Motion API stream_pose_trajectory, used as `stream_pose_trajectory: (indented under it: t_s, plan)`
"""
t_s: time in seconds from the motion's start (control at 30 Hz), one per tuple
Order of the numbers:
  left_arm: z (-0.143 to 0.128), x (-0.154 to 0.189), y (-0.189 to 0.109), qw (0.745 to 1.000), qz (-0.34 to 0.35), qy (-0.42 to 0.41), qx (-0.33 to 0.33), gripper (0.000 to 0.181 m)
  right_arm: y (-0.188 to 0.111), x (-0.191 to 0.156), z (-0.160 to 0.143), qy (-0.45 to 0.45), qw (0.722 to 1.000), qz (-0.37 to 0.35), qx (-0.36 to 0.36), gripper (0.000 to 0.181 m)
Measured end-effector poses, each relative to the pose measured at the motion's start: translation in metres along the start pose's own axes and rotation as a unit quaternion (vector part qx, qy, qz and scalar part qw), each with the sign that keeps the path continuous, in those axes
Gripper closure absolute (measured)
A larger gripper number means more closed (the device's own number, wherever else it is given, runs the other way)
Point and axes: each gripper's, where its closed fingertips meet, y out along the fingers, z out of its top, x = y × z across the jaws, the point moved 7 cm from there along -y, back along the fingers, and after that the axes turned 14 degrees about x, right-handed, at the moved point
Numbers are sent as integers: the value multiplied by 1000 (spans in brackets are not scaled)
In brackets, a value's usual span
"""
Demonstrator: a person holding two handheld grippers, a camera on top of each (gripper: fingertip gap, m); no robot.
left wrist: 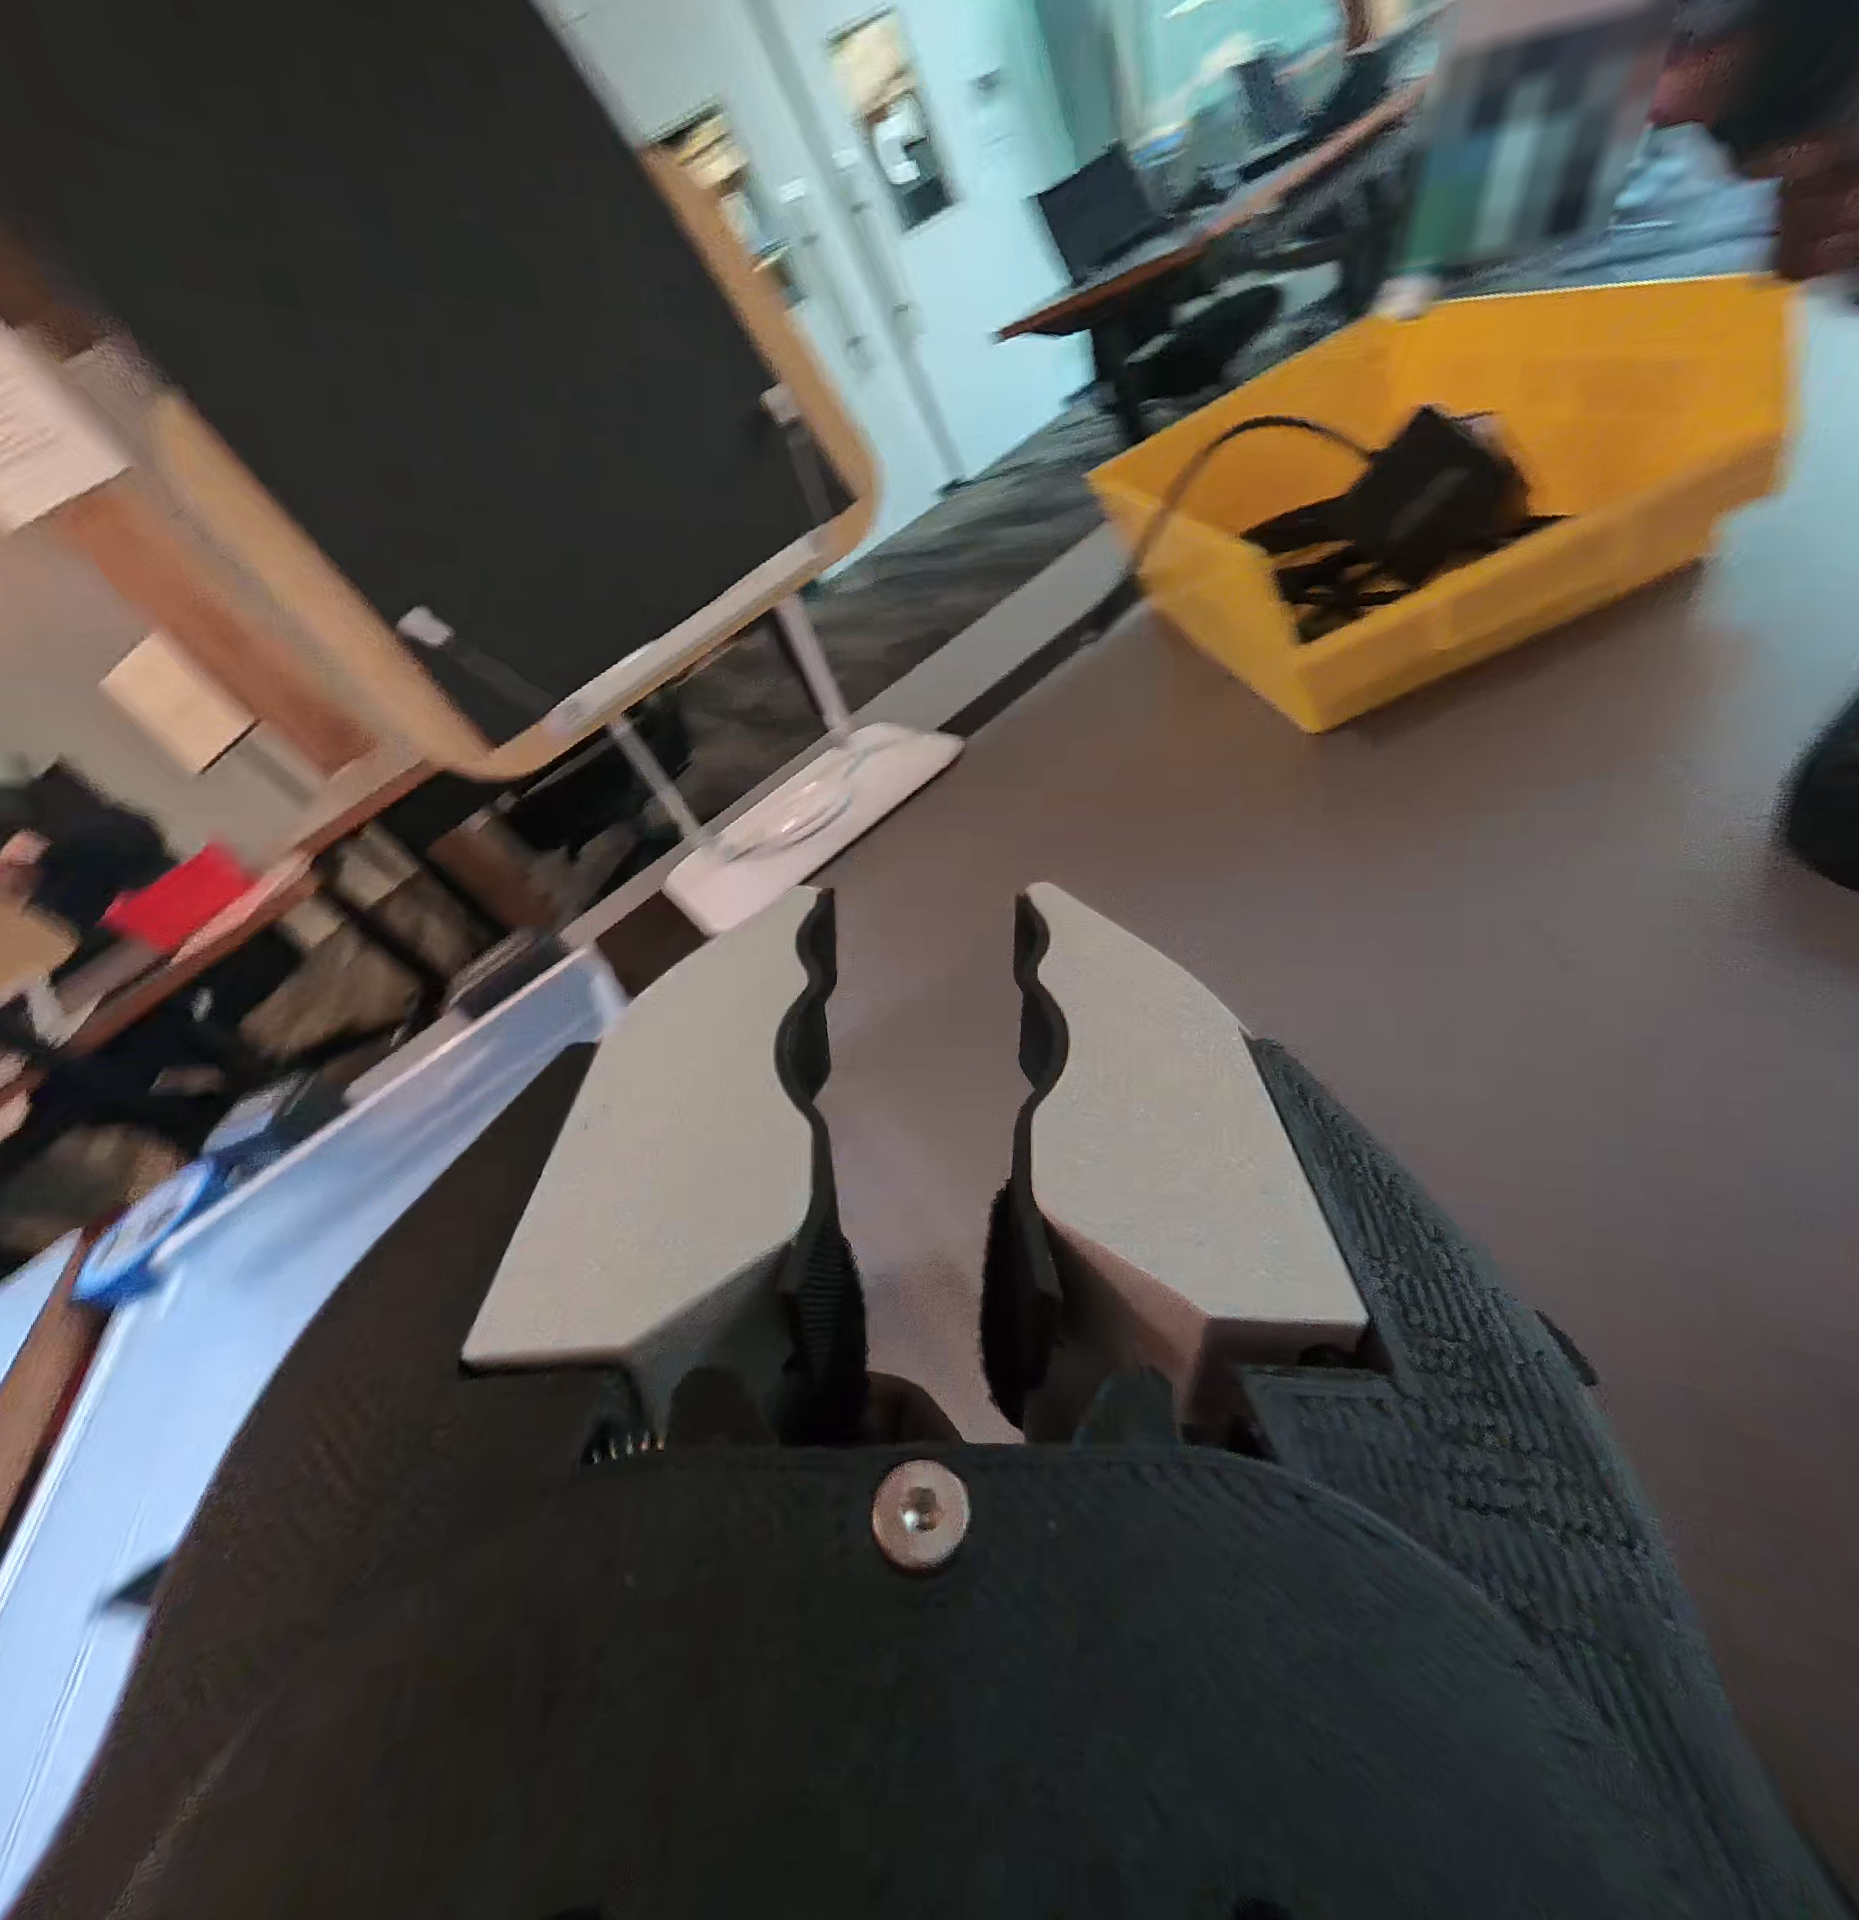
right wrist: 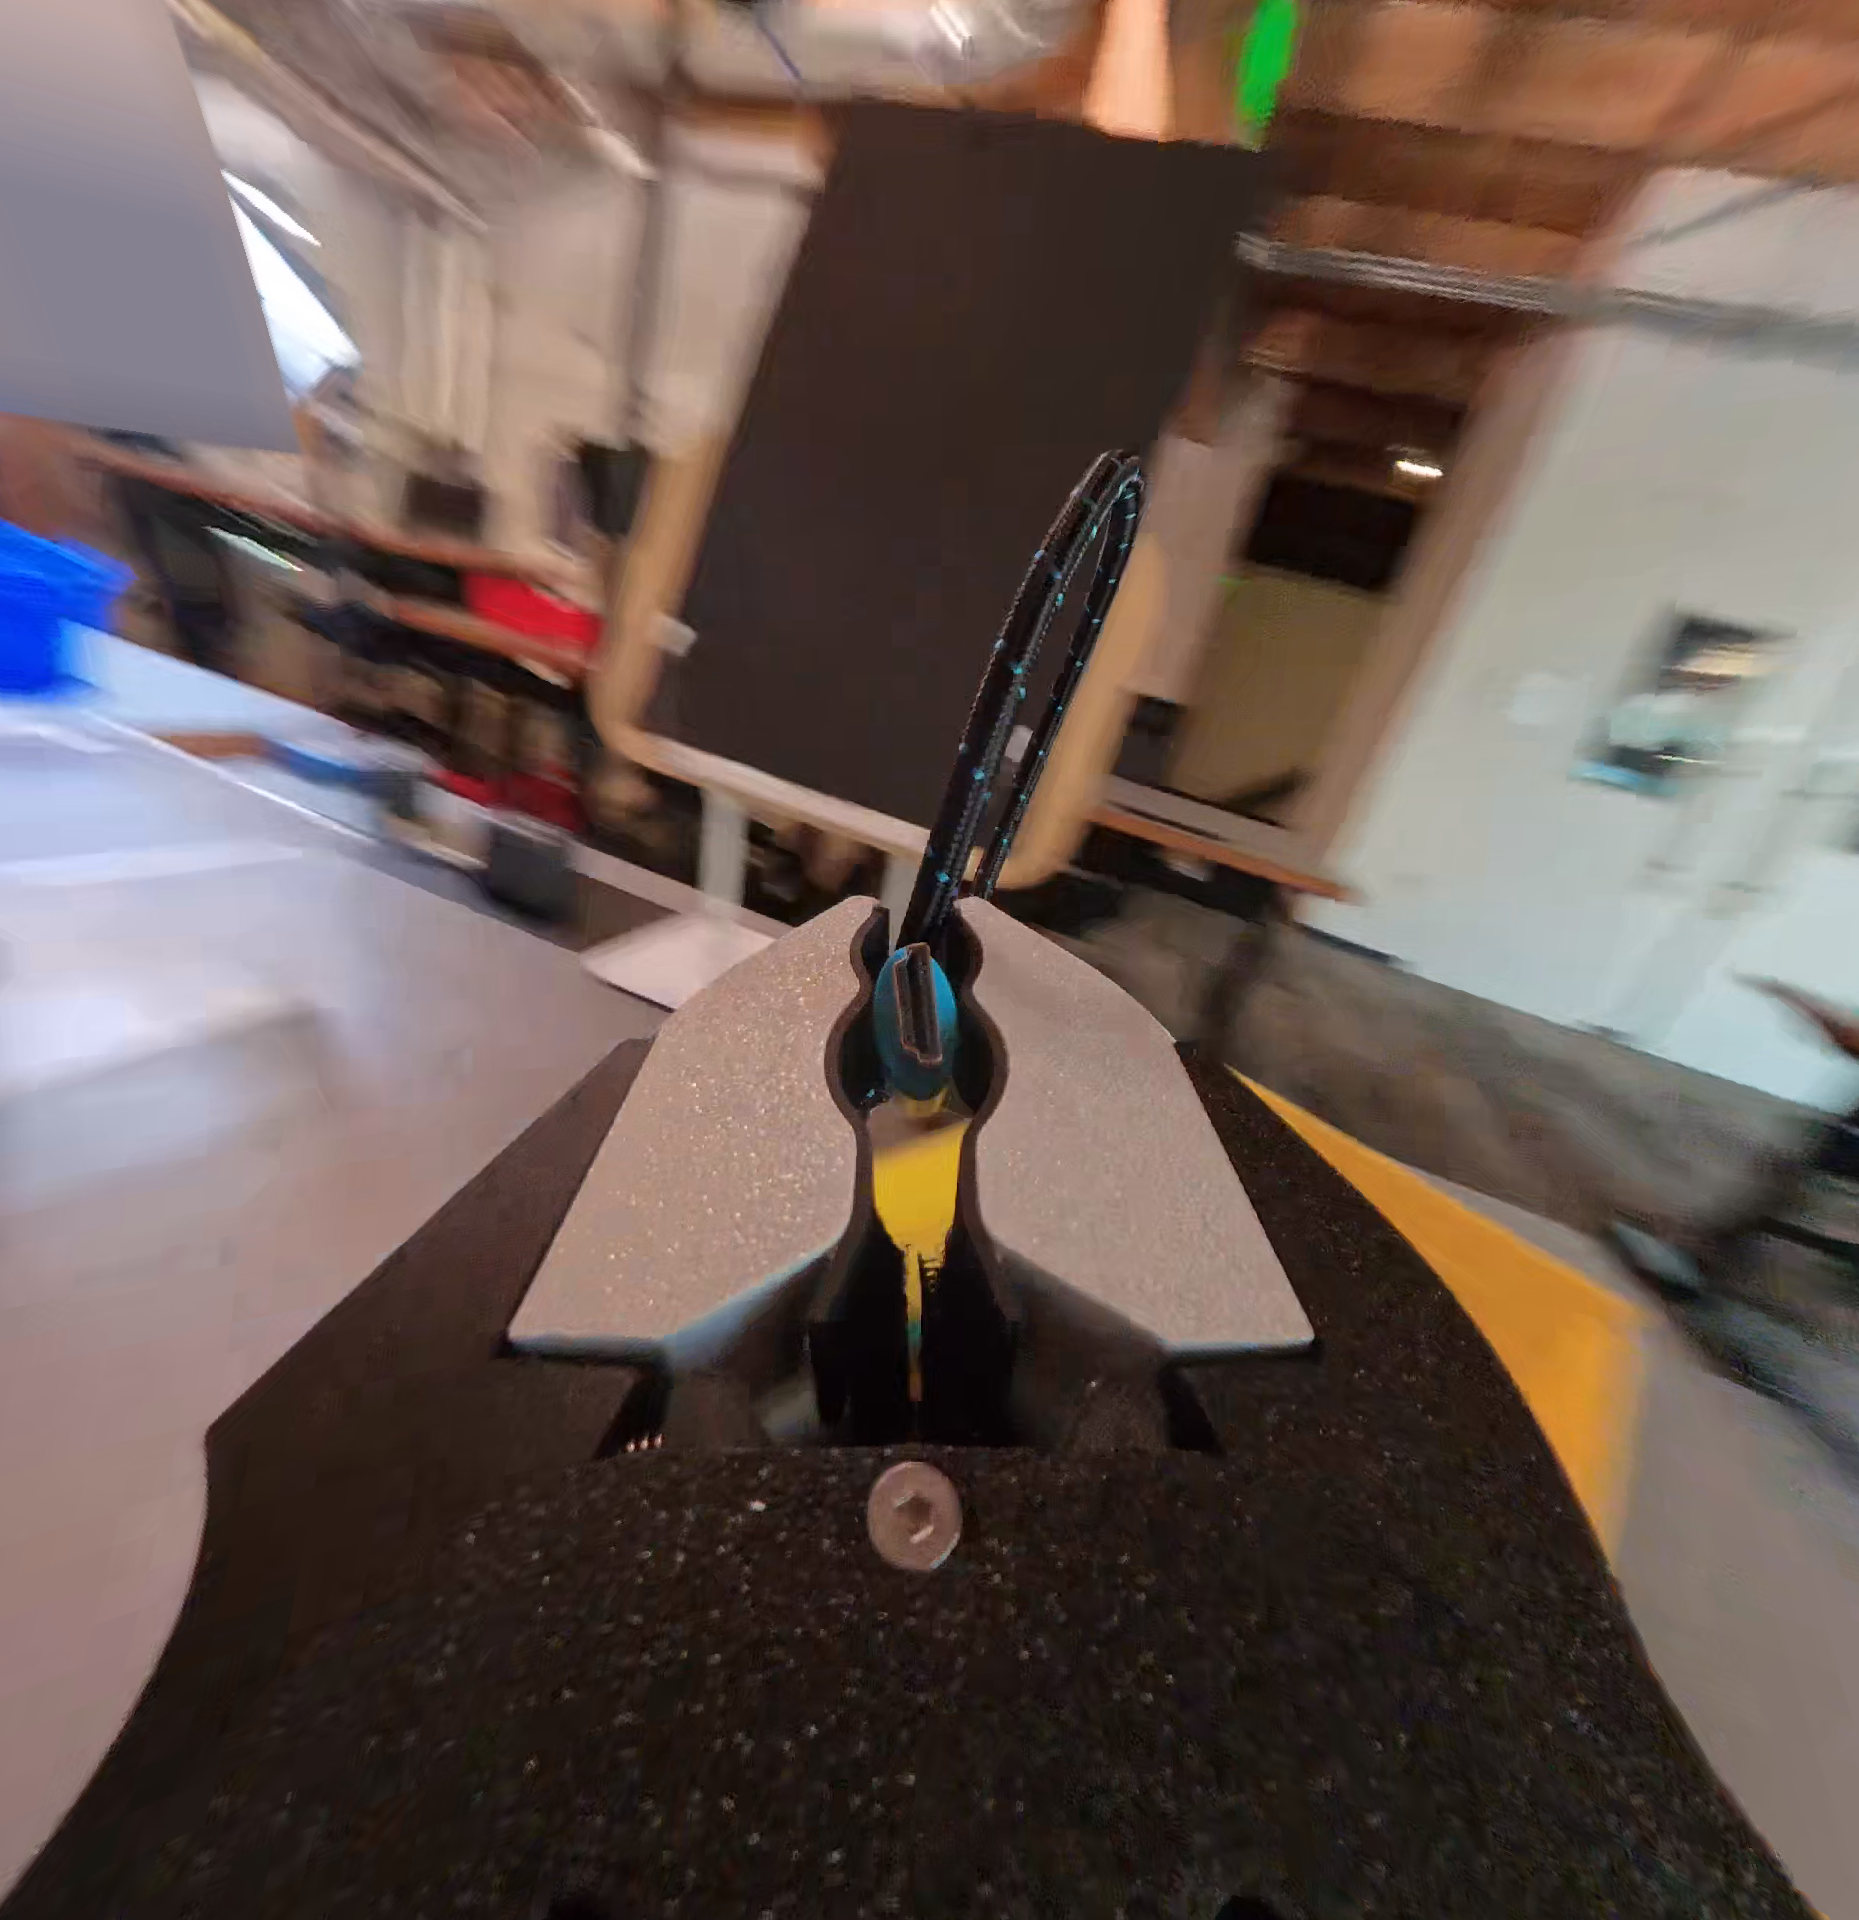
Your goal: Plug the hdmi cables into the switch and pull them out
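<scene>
My right gripper (right wrist: pixel 920 914) is shut on an HDMI plug (right wrist: pixel 912 1013) with a blue housing. The plug's metal end faces the camera. Its black braided cable (right wrist: pixel 1050 665) with blue flecks loops up in front of the fingers. My left gripper (left wrist: pixel 925 904) is open and empty above the brown table (left wrist: pixel 1320 987). A yellow bin (left wrist: pixel 1476 582) at the far right of the left wrist view holds a black box with black cables (left wrist: pixel 1424 488). I cannot tell whether that box is the switch. Both views are blurred by motion.
A black panel in a wooden frame (left wrist: pixel 385 312) stands on a white base (left wrist: pixel 811 821) at the table's far edge. A dark object (left wrist: pixel 1839 800) lies at the right edge. A yellow bin edge (right wrist: pixel 1507 1299) shows below the right gripper.
</scene>
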Motion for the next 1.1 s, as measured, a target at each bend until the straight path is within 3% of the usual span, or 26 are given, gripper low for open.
stream_pose_trajectory:
  t_s: [0.1, 0.2, 0.23, 0.3, 0.37, 0.47, 0.53, 0.6, 0.7, 0.77, 0.8, 0.93, 1.1]
  plan:
    - [-10, -21, -15, 996, 61, -58, -11, 145, 2, 44, -24, -102, 985, -77, -114, 171]
    - [-20, -33, -26, 987, 98, -124, -27, 135, 6, 70, -63, -127, 955, -96, -250, 170]
    - [-24, -36, -29, 984, 106, -140, -38, 131, 7, 73, -77, -119, 942, -91, -300, 158]
    - [-32, -40, -33, 978, 121, -155, -66, 122, 8, 71, -93, -88, 933, -77, -341, 107]
    - [-40, -42, -37, 974, 134, -154, -98, 114, 8, 60, -91, -77, 943, -70, -315, 98]
    - [-54, -40, -39, 969, 130, -147, -152, 112, 5, 36, -79, -91, 964, -45, -246, 105]
    - [-66, -35, -37, 963, 114, -148, -195, 113, 2, 7, -84, -83, 964, 49, -249, 131]
    - [-81, -30, -36, 954, 93, -150, -244, 122, -6, -11, -105, -88, 931, 119, -335, 134]
    - [-101, -23, -34, 941, 65, -144, -298, 142, -14, -11, -138, -151, 876, 129, -440, 127]
    - [-105, -22, -33, 944, 54, -138, -293, 156, -18, -12, -153, -167, 847, 159, -480, 136]
    - [-106, -24, -32, 946, 57, -126, -294, 158, -16, -10, -155, -197, 843, 159, -475, 146]
    - [-112, -33, -26, 948, 51, -86, -303, 164, -15, -12, -155, -241, 828, 237, -448, 149]
    - [-118, -39, -12, 961, -51, -49, -266, 159, -24, -37, -144, -247, 832, 349, -353, 150]
